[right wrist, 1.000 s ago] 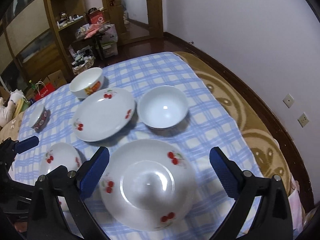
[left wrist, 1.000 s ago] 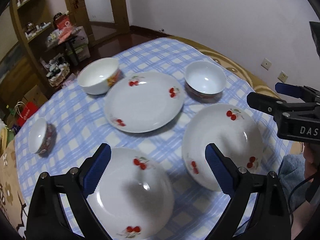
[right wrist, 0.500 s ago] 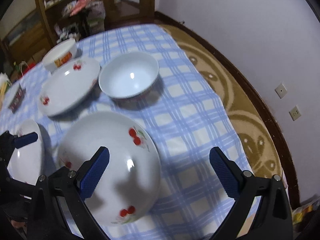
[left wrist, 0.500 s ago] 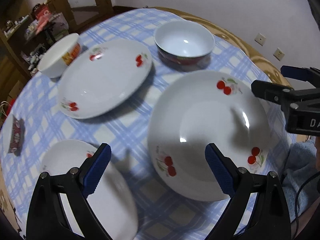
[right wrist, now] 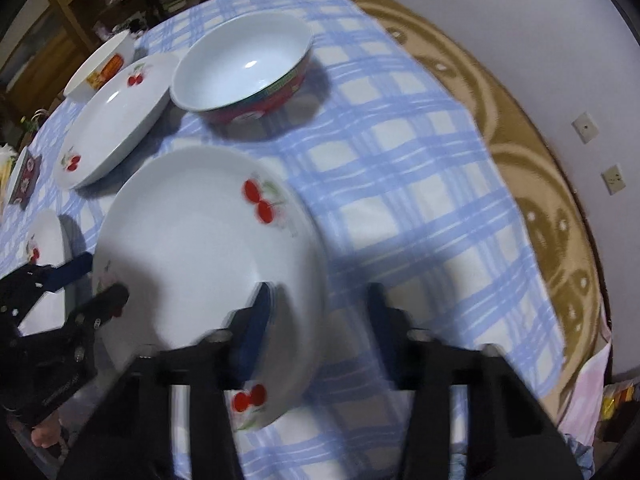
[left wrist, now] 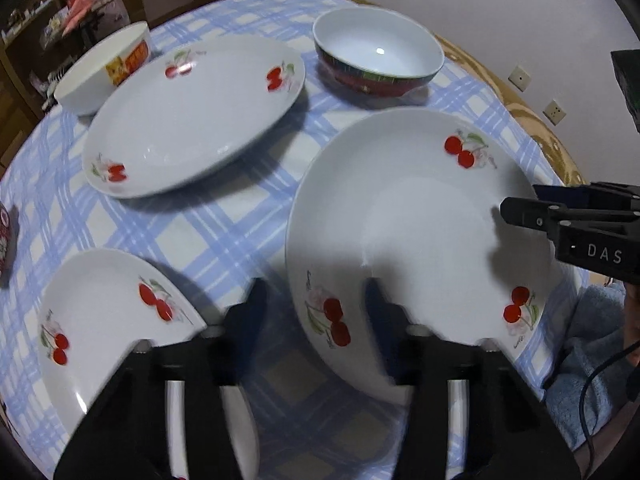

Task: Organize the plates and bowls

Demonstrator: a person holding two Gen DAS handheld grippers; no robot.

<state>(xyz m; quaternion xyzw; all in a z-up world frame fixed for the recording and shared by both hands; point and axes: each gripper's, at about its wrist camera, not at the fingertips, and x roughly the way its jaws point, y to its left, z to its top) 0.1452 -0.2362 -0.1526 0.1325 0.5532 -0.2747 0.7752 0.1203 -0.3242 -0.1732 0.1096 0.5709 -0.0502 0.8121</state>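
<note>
Both grippers, left (left wrist: 314, 304) and right (right wrist: 316, 304), have dropped and narrowed astride opposite rims of the near cherry plate (left wrist: 416, 216) on the checked tablecloth (right wrist: 400, 160), contact apparently incomplete; firm, level grips should precede lifting.

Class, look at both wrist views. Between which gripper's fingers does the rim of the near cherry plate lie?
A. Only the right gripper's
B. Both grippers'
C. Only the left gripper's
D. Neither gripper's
B. The cherry plate has one edge of its rim between the fingers of the left gripper and the opposite edge between those of the right gripper, each seen in its own wrist view.
</note>
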